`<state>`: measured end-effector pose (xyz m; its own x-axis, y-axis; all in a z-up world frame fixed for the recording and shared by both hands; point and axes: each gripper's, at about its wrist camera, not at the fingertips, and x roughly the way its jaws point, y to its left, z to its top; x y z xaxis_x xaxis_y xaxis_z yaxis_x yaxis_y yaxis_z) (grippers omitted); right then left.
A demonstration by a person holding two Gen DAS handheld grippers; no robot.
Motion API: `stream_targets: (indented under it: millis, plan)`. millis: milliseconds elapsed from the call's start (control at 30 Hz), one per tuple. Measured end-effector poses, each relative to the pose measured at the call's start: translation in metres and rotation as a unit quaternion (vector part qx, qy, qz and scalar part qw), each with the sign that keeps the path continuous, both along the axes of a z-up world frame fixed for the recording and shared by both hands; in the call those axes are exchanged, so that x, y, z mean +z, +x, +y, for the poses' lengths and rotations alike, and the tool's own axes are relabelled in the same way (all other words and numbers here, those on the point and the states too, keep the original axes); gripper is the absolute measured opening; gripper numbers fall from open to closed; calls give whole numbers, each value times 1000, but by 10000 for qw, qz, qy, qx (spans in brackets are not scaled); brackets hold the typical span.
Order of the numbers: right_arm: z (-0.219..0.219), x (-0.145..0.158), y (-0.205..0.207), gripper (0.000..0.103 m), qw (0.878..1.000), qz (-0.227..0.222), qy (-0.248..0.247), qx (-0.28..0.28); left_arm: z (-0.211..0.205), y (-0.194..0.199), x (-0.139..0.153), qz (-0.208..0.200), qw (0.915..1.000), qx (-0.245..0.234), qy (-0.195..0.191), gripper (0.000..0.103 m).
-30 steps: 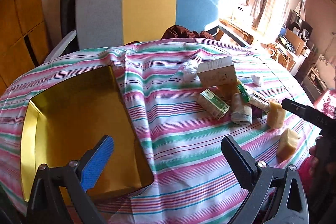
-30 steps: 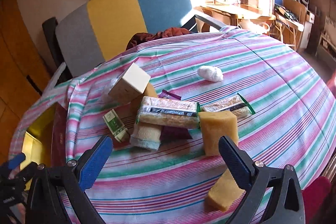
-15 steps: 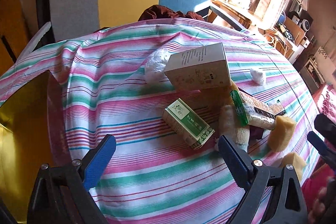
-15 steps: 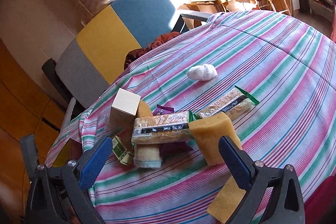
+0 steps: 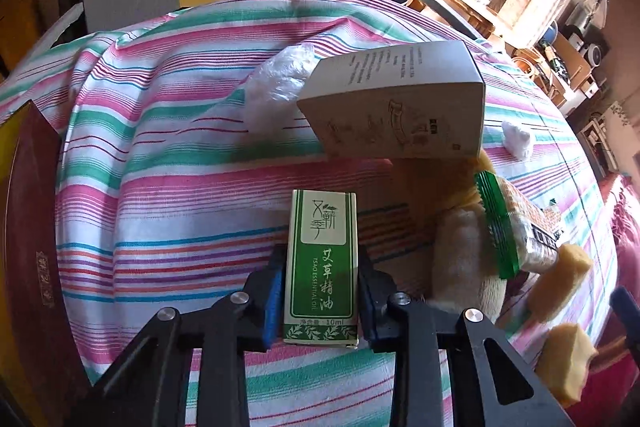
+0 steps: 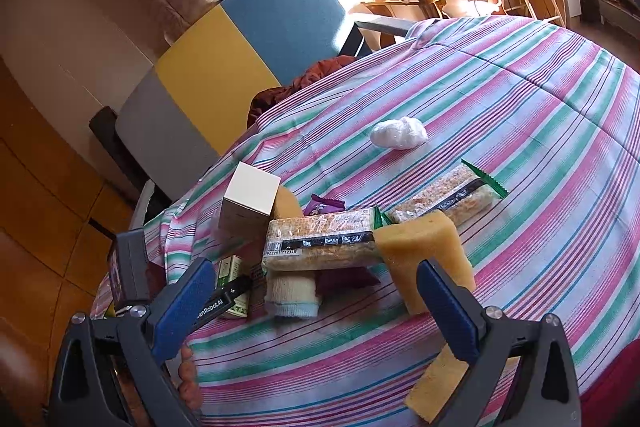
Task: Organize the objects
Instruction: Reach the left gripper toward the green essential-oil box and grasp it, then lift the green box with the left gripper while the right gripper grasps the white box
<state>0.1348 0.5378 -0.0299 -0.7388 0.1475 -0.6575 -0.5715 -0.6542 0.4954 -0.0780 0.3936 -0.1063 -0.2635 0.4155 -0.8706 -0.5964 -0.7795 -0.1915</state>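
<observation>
My left gripper (image 5: 322, 267) is shut on a small green essential-oil box (image 5: 322, 263), which lies on the striped tablecloth (image 5: 172, 155). The box also shows in the right wrist view (image 6: 234, 285), beside the left gripper's finger. A pile lies to its right: a beige carton (image 5: 400, 103), a rolled sock (image 5: 464, 263), snack bars (image 6: 320, 245) and yellow sponges (image 6: 424, 259). My right gripper (image 6: 316, 303) is open and empty, held above the table's near edge, facing the pile.
A dark red box with a yellow inside (image 5: 28, 227) sits at the table's left. A clear plastic wad (image 5: 280, 79) and a white wad (image 6: 398, 133) lie on the cloth. A grey, yellow and blue chair (image 6: 240, 39) stands behind the table.
My left gripper moved right from over the yellow-lined box to the green box and closed on it. My right gripper tilted and drew slightly nearer the pile, staying open.
</observation>
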Motion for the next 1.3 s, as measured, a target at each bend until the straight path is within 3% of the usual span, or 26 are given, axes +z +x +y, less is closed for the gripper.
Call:
stream_targets:
  millis: [300,633,1300]
  plan:
    - [-7,-6,-12,97,9991,-359,92,200,-40,46,2,636,9964,-483,-278,32]
    - [-16,-13,-26,96,9958,-798,241,375,-69,80,0,1162,9896,-832,-170,31]
    - [-58,-16,-62,92,9719,-1629,1350,1033,-72,80,-2,1390,9868,-826,4,31]
